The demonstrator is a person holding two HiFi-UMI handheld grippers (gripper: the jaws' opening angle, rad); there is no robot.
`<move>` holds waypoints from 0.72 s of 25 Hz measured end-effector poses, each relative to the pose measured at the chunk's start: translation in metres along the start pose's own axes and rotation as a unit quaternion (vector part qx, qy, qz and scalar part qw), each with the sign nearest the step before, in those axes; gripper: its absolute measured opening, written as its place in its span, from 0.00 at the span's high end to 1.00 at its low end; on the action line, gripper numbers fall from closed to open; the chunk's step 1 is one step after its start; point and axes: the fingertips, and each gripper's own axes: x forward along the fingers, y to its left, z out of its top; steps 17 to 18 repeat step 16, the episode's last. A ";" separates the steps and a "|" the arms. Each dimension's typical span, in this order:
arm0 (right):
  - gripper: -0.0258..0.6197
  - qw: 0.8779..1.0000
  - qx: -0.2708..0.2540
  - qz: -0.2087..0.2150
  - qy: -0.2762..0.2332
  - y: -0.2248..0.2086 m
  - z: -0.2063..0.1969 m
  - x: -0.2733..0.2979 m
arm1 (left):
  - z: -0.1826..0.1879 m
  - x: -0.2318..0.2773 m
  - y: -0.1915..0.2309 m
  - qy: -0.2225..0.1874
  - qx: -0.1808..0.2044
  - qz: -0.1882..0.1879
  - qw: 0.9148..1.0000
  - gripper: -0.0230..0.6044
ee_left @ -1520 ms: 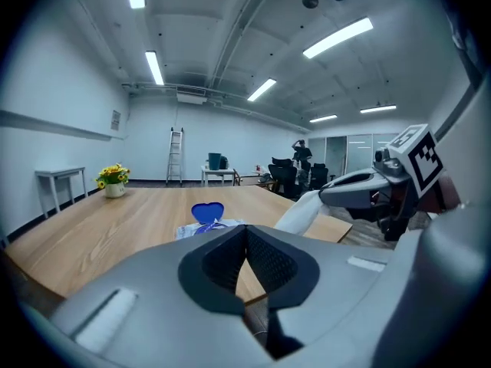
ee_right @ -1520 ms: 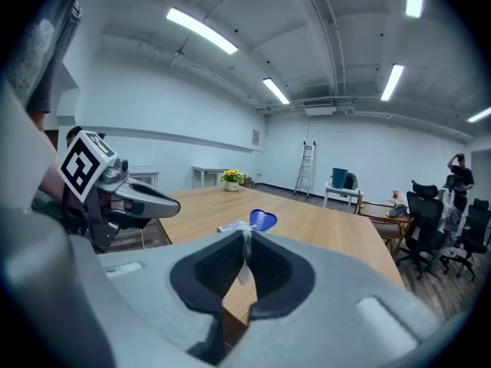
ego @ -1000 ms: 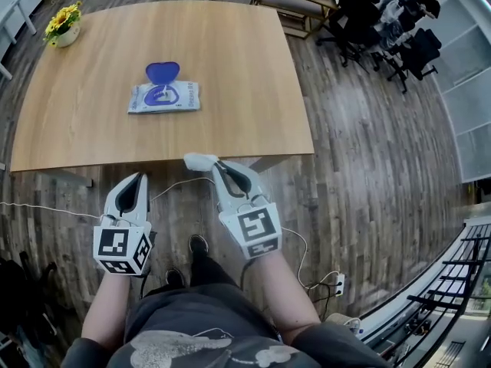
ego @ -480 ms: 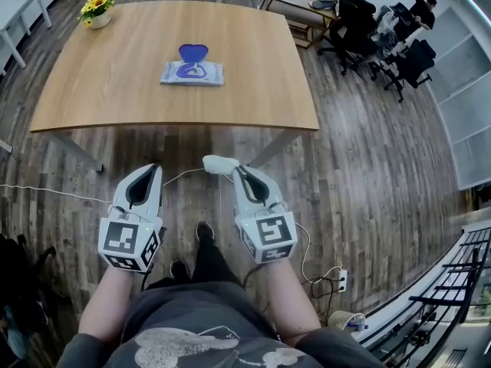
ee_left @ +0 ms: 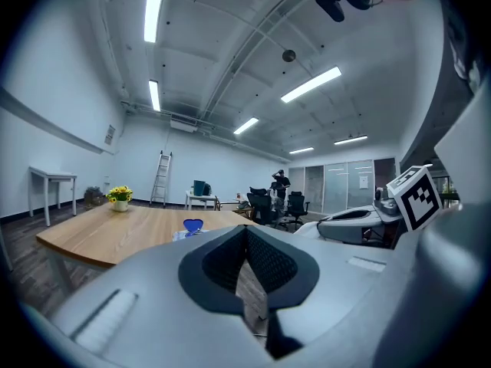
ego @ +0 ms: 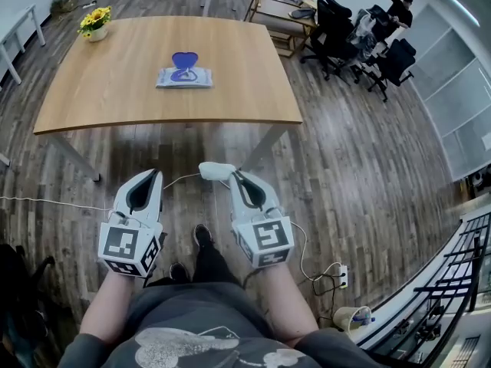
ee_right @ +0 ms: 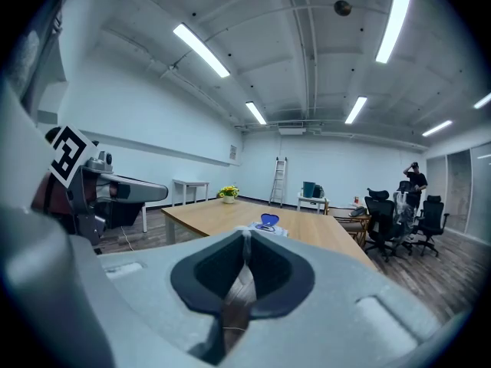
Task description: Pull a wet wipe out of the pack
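Standing well back from the table (ego: 92, 98), we judge the pull done: our right gripper (ego: 232, 177) is clenched on the white wipe (ego: 216, 171), the left gripper (ego: 153, 176) closed on nothing, the pack (ego: 184, 77) lying open-lidded on the tabletop.

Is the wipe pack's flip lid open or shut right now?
Open: the blue lid stands raised at the far edge of the wipe pack on the table, in head and right gripper views.

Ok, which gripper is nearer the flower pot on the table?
Left. Both hang short of the table; the left gripper is on the side of the flower pot, the right gripper beside it, farther away.
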 end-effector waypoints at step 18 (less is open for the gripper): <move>0.96 0.999 -0.005 -0.033 0.004 0.014 0.002 -0.009 | -0.007 -0.020 0.010 0.014 -0.001 -0.017 1.000 0.93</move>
